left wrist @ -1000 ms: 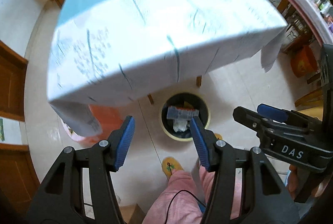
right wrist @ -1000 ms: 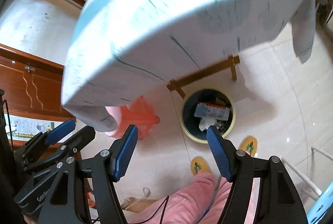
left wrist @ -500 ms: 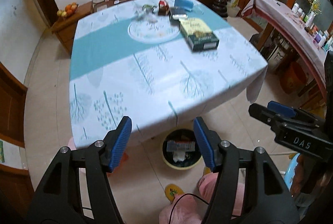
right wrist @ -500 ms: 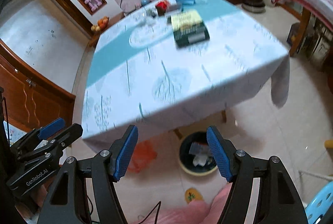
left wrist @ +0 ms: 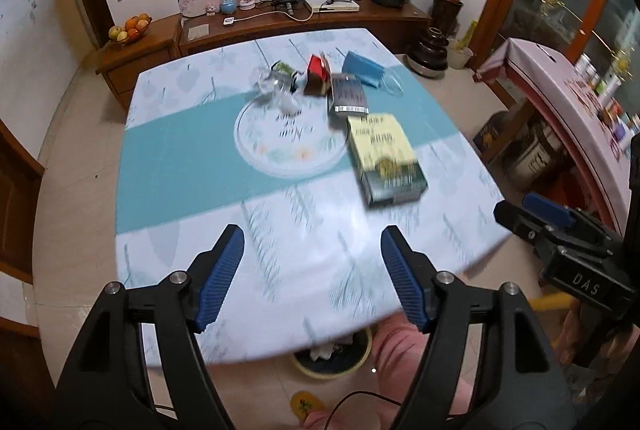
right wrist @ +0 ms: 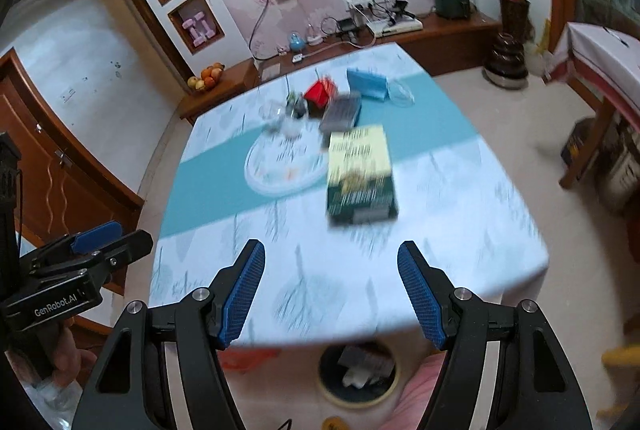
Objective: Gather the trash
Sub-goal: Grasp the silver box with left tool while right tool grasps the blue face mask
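The left gripper (left wrist: 312,272) has its blue pads spread wide with nothing between them; its jaws have just been opening further. The right gripper (right wrist: 332,292) also stands spread and empty, its pads touching nothing. Both hang above the near edge of the table (left wrist: 280,262), which wears a white and teal cloth (the near part is blurred). Each gripper shows at the edge of the other's view.

Beyond the fingers lies a yellow and green box (left wrist: 384,160), flat on the cloth, just beside a round white mat (left wrist: 288,146). Farther back sit a grey packet (left wrist: 348,96), a red carton (left wrist: 318,74), a blue box (left wrist: 362,68) and some clear wrapping (left wrist: 276,88).

Below the table's near edge stands the trash bin (right wrist: 358,370) on the floor, with paper and packaging inside. A pink-clad leg (left wrist: 396,350) shows just beside it.
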`<action>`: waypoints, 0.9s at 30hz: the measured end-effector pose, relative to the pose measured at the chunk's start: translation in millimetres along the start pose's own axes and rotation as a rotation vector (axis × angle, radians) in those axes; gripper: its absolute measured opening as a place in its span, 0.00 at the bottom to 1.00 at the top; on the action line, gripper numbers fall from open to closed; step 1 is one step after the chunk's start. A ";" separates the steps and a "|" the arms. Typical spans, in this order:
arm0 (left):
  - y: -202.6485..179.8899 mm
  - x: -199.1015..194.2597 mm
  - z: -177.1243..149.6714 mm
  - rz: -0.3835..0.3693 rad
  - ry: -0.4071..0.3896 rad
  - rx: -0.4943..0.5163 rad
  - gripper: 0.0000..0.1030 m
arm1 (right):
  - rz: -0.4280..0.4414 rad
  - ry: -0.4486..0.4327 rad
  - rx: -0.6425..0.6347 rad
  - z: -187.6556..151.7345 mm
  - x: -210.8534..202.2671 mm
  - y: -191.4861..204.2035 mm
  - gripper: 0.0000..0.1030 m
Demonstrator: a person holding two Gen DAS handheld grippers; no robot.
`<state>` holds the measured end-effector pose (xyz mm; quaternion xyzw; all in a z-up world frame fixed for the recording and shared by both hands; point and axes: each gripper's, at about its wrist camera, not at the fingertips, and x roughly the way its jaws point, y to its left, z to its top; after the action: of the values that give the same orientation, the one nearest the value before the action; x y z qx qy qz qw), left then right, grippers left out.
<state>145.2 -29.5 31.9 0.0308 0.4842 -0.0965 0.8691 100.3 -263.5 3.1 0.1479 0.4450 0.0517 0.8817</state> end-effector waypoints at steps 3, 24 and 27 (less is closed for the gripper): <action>-18.1 32.9 40.6 0.018 0.015 -0.028 0.67 | 0.025 0.000 -0.039 51.1 25.0 -24.4 0.68; -79.5 314.2 202.2 0.172 0.402 -0.163 0.78 | 0.167 0.209 -0.321 295.4 276.5 -135.9 0.68; -75.5 343.1 205.0 0.174 0.446 -0.198 0.78 | 0.178 0.237 -0.350 302.5 306.8 -136.6 0.68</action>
<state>477.4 -180.9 -147.3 0.0078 0.6665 0.0358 0.7446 520.4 -390.0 -105.4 0.0243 0.5147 0.2229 0.8275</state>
